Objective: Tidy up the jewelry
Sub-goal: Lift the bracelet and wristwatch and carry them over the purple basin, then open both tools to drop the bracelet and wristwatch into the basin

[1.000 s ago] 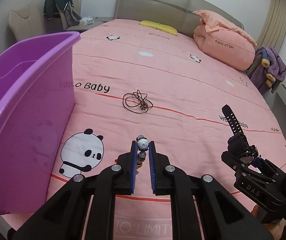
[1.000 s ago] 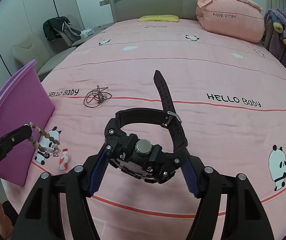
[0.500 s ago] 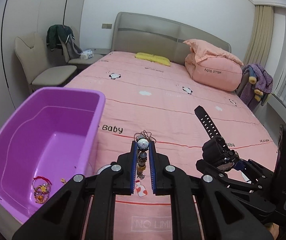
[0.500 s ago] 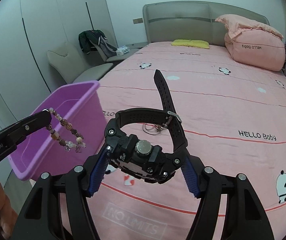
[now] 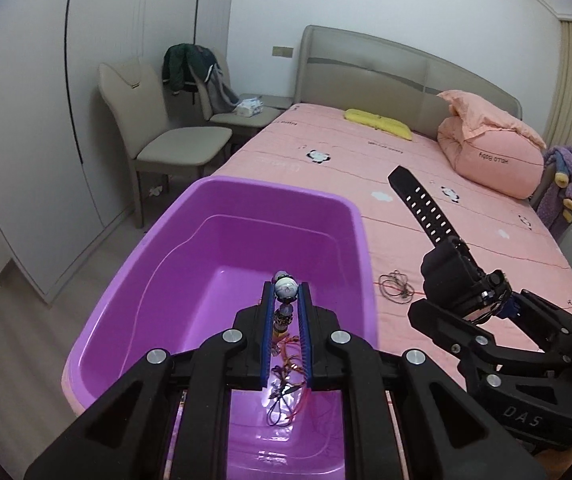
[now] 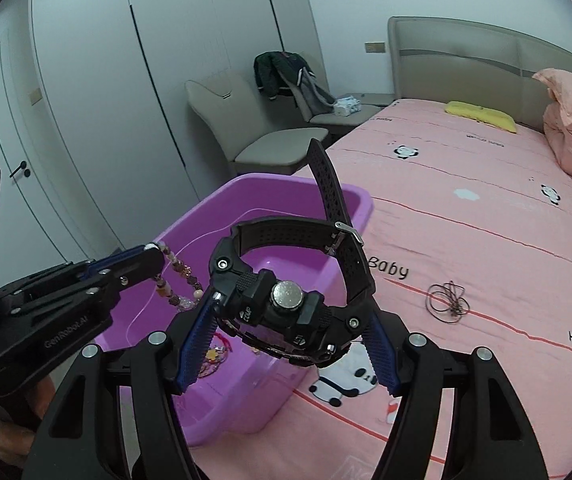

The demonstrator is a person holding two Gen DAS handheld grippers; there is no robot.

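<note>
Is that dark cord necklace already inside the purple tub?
No, the cord necklace lies on the pink bedspread, outside the purple tub.

Tub (image 5: 222, 248) on bed (image 5: 425, 208) edge, cord necklace (image 5: 395, 287) just right, chairs (image 5: 174, 140) behind.

The left gripper (image 5: 286, 320) pointed downward, its blue pads nearly together and pinching something small between them. The right gripper (image 6: 286, 332) angled down beside it, jaws spread wide and pressed against a bulky item. A hand (image 6: 10, 432) gripped the left gripper's handle.
</note>
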